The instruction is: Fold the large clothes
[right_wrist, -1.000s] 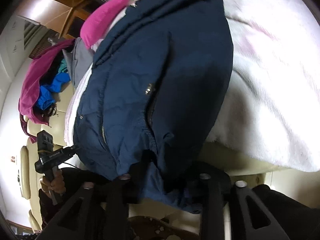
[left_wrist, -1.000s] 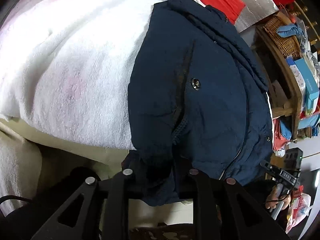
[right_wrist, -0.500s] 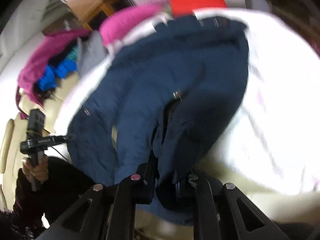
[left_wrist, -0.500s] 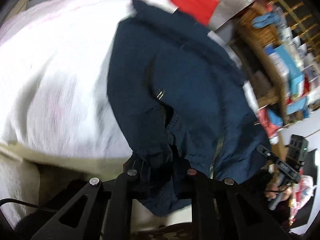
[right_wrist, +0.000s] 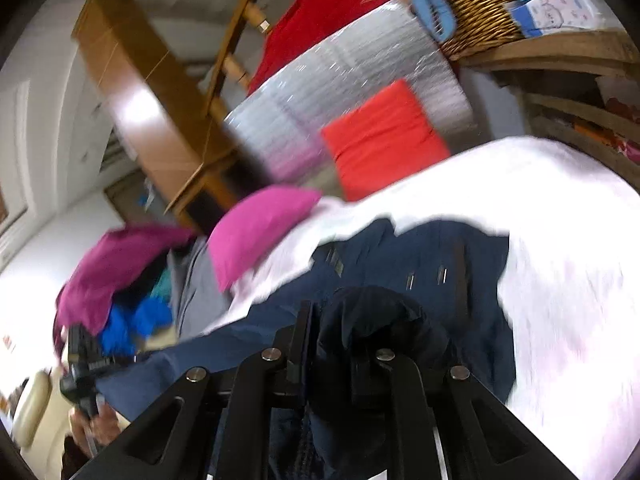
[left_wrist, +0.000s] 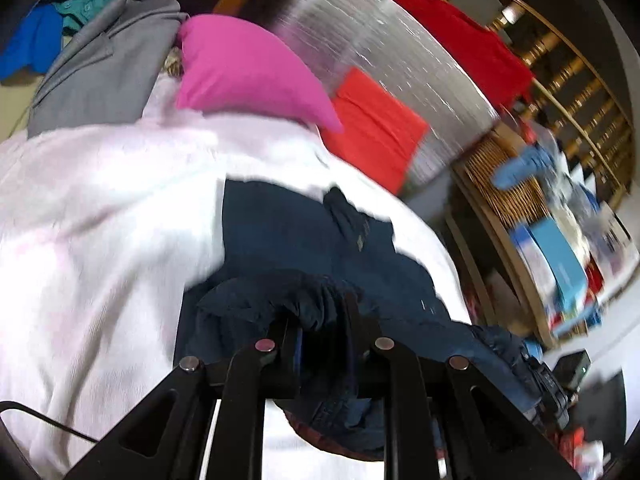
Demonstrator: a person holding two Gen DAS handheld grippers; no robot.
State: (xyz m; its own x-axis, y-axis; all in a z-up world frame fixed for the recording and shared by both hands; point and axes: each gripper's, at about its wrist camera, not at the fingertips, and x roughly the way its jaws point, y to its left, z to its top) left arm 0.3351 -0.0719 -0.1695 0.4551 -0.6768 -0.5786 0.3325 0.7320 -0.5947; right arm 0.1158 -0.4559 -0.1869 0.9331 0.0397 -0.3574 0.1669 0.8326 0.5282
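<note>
Navy padded jacket (left_wrist: 328, 248) lies on the white fuzzy blanket (left_wrist: 100, 240), its near hem bunched and raised at six o'clock. Risk, as I judge it: the slick gathered cloth could slide free or drag the blanket if one corner leads. Left gripper (left_wrist: 320, 332) pinches a ruffled hem fold, fingers nearly together; right gripper (right_wrist: 340, 336) is clamped on a dark wad of jacket. Pink cushion (left_wrist: 248, 72) sits at twelve o'clock.
</note>
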